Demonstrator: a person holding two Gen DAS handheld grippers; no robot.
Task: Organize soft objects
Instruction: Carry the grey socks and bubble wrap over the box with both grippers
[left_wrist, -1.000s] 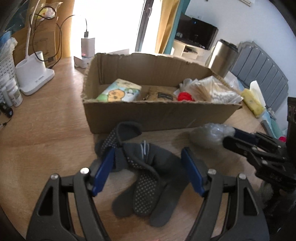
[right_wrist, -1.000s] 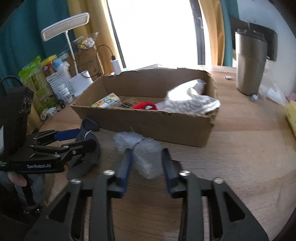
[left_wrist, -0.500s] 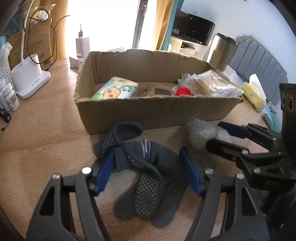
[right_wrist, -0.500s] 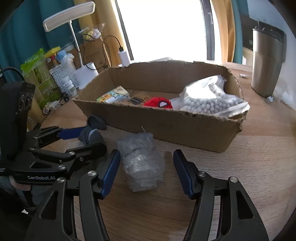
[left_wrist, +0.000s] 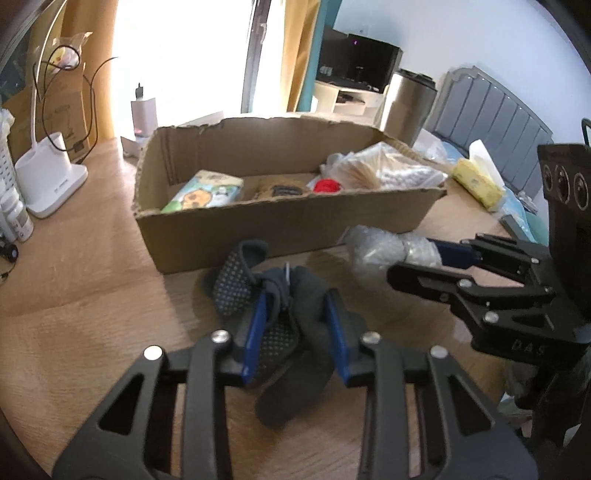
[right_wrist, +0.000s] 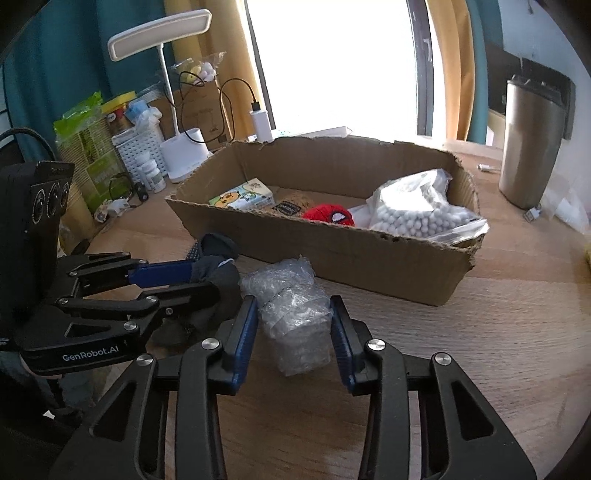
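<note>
On the wooden bench (right_wrist: 480, 332) near the cardboard box (right_wrist: 332, 254), the left hand-held gripper (left_wrist: 295, 325) pinched limp dark-grey grip-dot socks (left_wrist: 280, 295) mid-bundle, while the right hand-held gripper (right_wrist: 293, 332), half-open, straddled a light, crushable clear bubble-wrap wad (right_wrist: 291, 310).

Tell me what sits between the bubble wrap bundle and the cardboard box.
Nothing: in the right wrist view only a narrow strip of bare wooden table separates the bubble wrap bundle from the near wall of the cardboard box.
</note>
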